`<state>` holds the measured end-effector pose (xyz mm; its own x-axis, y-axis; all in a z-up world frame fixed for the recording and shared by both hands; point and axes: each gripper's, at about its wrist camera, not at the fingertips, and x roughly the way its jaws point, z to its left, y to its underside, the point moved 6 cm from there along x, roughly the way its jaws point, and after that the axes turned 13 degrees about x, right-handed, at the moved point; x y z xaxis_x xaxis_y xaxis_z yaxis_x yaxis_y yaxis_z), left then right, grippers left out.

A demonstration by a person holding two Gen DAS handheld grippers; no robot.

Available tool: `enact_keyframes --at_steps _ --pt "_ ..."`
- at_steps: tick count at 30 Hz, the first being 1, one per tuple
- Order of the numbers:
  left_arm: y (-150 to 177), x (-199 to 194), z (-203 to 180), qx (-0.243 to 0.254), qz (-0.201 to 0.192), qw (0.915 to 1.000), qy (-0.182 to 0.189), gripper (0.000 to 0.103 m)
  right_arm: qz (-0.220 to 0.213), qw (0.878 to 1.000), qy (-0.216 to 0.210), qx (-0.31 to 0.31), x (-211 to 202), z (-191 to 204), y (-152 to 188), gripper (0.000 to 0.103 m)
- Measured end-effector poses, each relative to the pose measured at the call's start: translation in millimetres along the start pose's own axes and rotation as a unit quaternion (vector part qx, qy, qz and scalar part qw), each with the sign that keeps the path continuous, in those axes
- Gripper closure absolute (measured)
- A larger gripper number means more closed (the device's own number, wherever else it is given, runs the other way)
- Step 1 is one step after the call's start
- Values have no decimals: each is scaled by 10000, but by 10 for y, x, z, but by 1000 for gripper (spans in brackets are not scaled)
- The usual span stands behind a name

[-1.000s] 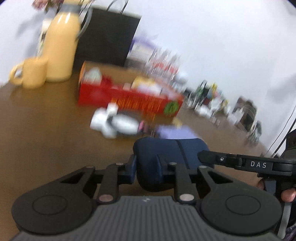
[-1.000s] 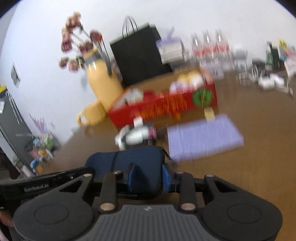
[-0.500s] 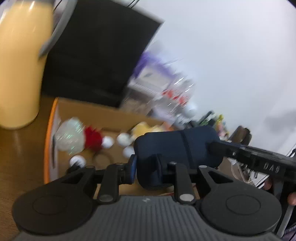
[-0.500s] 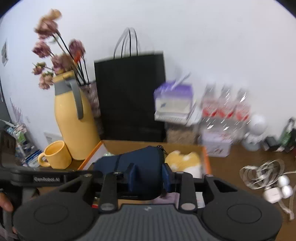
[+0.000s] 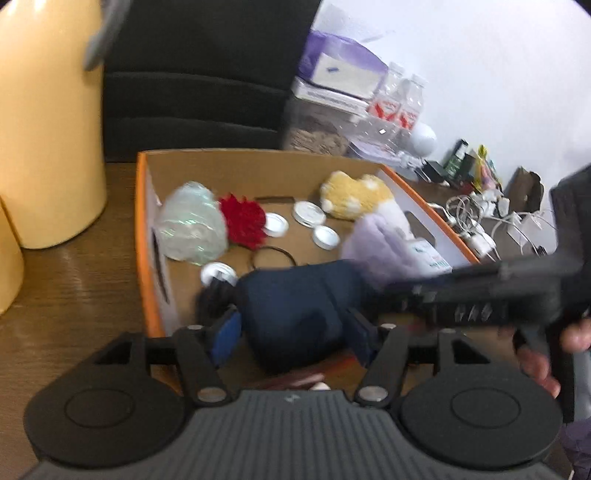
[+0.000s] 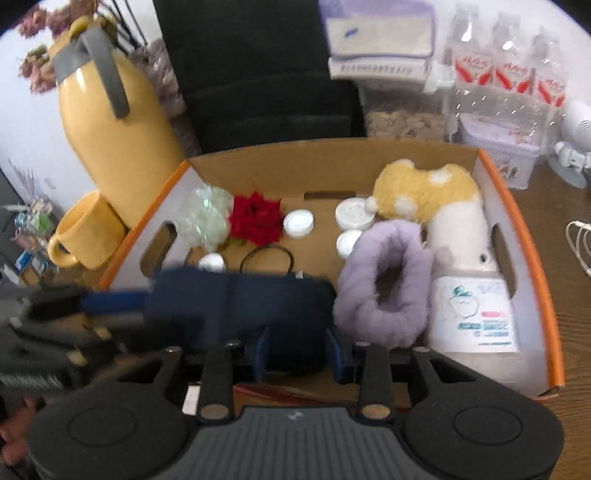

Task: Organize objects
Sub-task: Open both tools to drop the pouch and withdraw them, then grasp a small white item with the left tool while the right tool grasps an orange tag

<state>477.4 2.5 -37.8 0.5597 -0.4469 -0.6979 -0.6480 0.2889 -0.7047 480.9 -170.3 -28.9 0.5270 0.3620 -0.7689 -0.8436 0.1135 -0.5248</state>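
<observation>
A dark blue zip pouch lies inside the front of an orange-rimmed cardboard box. My left gripper is open, its blue pads standing apart from the pouch's sides. My right gripper is also open around the pouch's other end. The box holds a red flower, a clear wrapped bundle, white lids, a yellow plush, a purple fluffy slipper and a white packet.
A yellow thermos and yellow mug stand left of the box. A black paper bag stands behind it, with water bottles and a purple tissue box. Cables lie on the wooden table to the right.
Both grippers carried the pouch from above the table, up over the box and down into its front part. Both pairs of jaws have opened off the pouch.
</observation>
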Motion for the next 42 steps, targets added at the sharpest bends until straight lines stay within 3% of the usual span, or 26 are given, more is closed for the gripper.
enact_keyframes --at_steps 3,7,10,12,15,17,19,22,25,29,33,37,42 --pt "-92 -177 -60 7 -176 9997 -150 44 -479 9988 -25 -32 -365 39 -109 67" --pt "-222 -676 -154 69 -633 9971 -422 30 -810 9967 -47 -87 -807 82 -160 52" --pt "-186 -1012 -330 246 -813 9937 -735 27 -985 9950 -134 -134 -1142 107 -36 51" --pt "-49 -1239 -510 426 -956 9898 -967 18 -1154 9927 -280 -211 -1366 134 159 47" --pt "345 -1519 -812 587 -1166 9838 -1232 14 -1567 9856 -500 -391 -1738 127 662 38" --pt "695 -1666 -1046 613 -1246 9831 -1196 13 -1829 9801 -504 -594 -1943 107 1043 22" --pt "1053 -1791 -1289 650 -1233 9838 -1127 13 -2080 9732 -366 -913 -2143 55 1476 15" --pt "1451 -2014 -1556 709 -1151 9841 -1155 12 -2094 9683 -147 -1356 -2373 -21 1941 13" --pt "1732 -2305 -1738 863 -1173 9823 -1176 3 -1967 9691 -129 -1483 -2633 -116 2294 11" --pt "1961 -2597 -1884 1239 -1132 9731 -1578 1 -1931 9722 -192 -1308 -2966 -233 2706 10" --pt "2109 -2762 -1983 1319 -1159 9726 -1526 0 -2012 9719 -16 -1225 -3143 -247 3055 10" --pt "2092 -2732 -2028 1421 -1179 9706 -1542 0 -2098 9710 -41 -1144 -3244 -285 3173 10" --pt "1982 -2523 -1965 1353 -1157 9729 -1473 0 -2209 9709 20 -923 -3122 -437 3004 9"
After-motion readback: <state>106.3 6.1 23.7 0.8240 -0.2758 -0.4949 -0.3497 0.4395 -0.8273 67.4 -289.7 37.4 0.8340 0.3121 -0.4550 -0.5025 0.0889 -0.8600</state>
